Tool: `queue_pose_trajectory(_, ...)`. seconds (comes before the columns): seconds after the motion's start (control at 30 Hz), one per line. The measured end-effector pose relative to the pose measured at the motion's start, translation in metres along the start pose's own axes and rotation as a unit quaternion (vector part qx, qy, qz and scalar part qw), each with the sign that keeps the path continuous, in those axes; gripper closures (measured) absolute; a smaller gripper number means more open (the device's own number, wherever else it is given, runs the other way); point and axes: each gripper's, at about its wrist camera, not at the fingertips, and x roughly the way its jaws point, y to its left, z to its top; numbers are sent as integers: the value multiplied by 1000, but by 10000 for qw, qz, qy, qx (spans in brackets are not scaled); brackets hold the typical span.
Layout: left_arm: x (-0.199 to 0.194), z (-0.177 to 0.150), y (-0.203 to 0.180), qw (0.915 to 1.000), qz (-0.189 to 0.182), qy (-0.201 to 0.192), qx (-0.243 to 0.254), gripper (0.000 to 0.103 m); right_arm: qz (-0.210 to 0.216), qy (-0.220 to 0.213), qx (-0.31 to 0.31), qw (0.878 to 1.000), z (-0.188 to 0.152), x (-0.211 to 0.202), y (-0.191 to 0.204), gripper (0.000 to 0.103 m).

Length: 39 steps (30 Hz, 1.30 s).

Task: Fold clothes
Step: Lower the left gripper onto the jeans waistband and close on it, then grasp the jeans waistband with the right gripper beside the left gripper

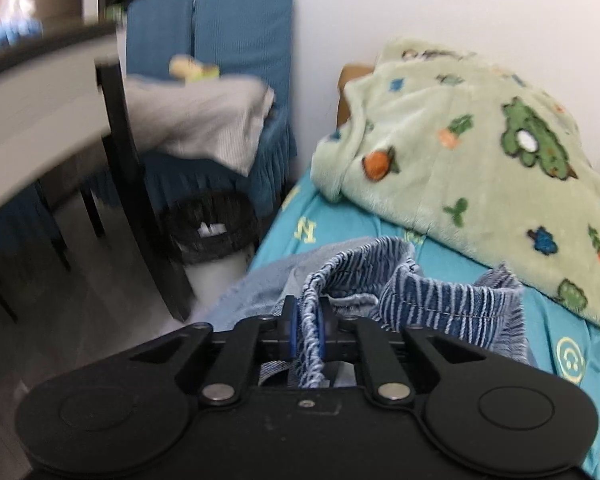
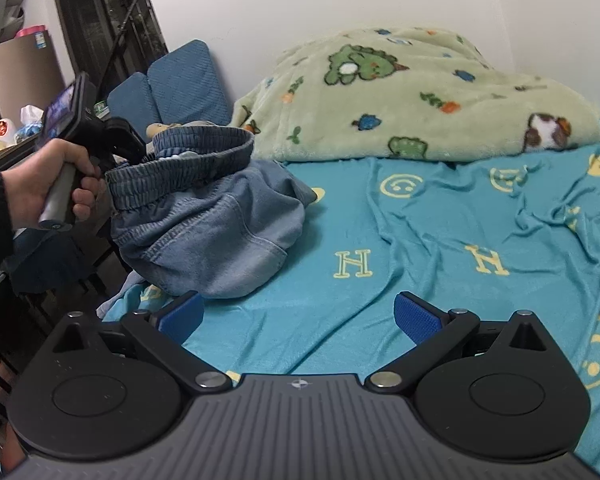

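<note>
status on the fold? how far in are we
Early. Done: the left gripper is shut on the elastic waistband of the denim shorts, lifting that edge while the rest stays bunched on the teal sheet. In hand: only that grasp; the right gripper is open, holding nothing. Left: spreading the shorts flat and every fold. The green blanket is heaped behind.

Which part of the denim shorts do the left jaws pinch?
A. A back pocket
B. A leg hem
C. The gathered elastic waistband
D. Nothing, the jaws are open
C. In the left wrist view the left gripper is shut on the ribbed waistband of the denim shorts; the right gripper stands open over the blue bedsheet.
</note>
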Motion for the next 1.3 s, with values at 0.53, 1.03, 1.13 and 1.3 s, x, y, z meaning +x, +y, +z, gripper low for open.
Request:
queue_pose_trajectory(0.53,-175,-98,-33,9952,-927,-194,-261,97,5,-259,14,9997,-4,-30,3,0)
queue_pose_trajectory(1.03,-160,-146,-22,9905,-1321,72,-374,96,-163,97,562,9982,-9,-15,-14,1)
queue_pose_trajectory(1.13,-160,-147,-19,9890,-1405,114,-456,96,-175,169,770,9967,-11,-12,-20,1)
queue_pose_trajectory(1.3,-159,-146,-18,9881,-1439,115,-539,96,-265,186,1036,9941,-12,-7,-29,1)
